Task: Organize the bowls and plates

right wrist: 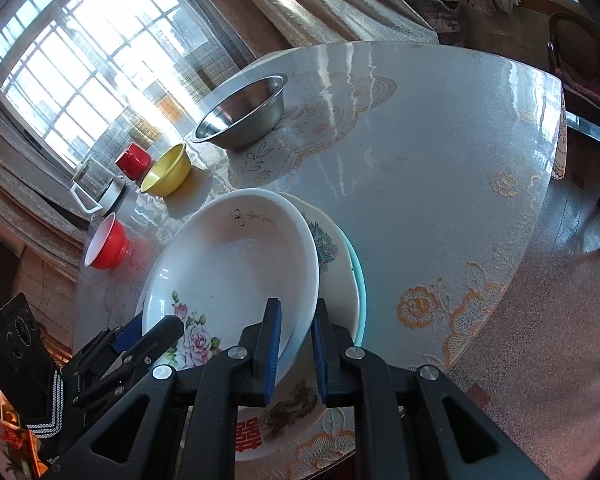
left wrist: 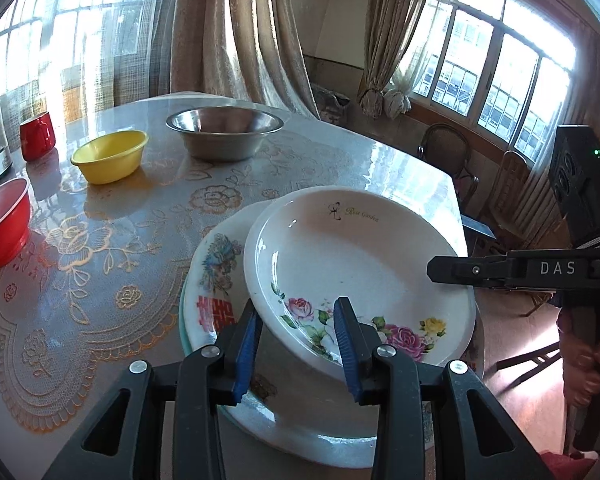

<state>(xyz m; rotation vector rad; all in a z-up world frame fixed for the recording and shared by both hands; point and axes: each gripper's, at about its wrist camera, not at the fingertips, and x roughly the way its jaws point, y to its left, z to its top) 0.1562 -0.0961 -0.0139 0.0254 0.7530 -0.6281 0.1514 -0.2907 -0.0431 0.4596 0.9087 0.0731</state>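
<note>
White rose plate (left wrist: 352,264) sits tilted atop plate stack (left wrist: 216,280) at table (left wrist: 400,168) edge. Left gripper (left wrist: 298,344) jaws wide, straddling its near rim, not clamped. Right gripper (right wrist: 296,348) pinching opposite rim. Steel bowl (left wrist: 224,130), yellow bowl (left wrist: 110,156), red bowl (left wrist: 4,220) further back, well apart.

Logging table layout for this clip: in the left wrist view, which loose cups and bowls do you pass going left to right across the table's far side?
Red plastic bowl with white inside → red ceramic mug → yellow plastic bowl → stainless steel bowl.
</note>
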